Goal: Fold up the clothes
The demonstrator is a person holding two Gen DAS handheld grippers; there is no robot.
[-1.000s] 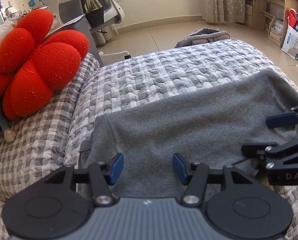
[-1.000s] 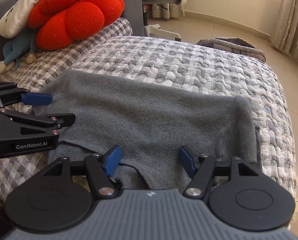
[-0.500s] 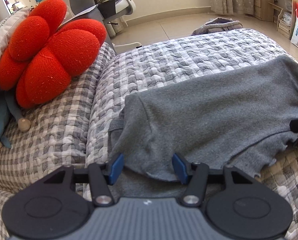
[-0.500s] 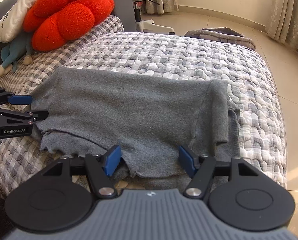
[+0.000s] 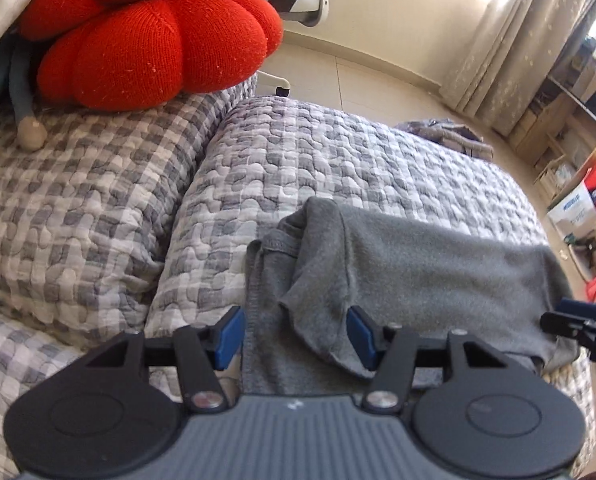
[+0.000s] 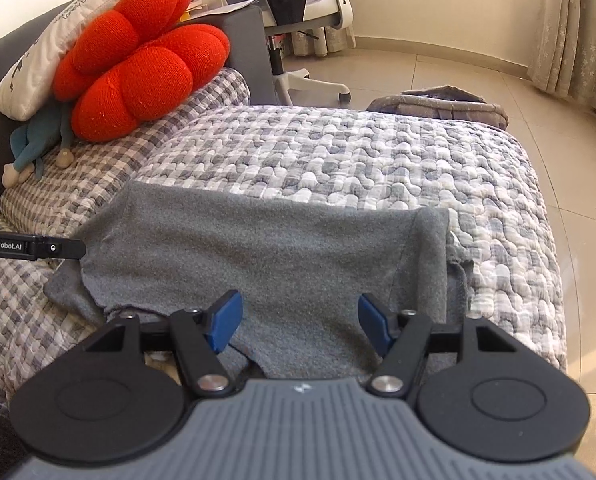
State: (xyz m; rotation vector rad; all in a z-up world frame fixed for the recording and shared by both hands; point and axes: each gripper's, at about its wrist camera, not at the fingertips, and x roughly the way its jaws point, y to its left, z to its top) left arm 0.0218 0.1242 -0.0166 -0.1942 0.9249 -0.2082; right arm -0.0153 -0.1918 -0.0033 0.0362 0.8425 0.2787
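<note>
Quilted bed [image 6: 378,168], folded grey garment [image 6: 266,256]

One camera sits on each gripper, close over the bed, looking down and forward. Both see the grey cloth [image 5: 418,276] [image 6: 266,264] and the red cushion [image 5: 150,36] [image 6: 138,60].

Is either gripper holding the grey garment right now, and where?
Neither. The left gripper and right gripper both stand open above the grey garment's near edge.

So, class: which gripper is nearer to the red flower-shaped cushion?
Left. The left gripper hangs over the grey garment's end on the side of the red cushion; the right gripper is over the garment's other end, further from it.
</note>
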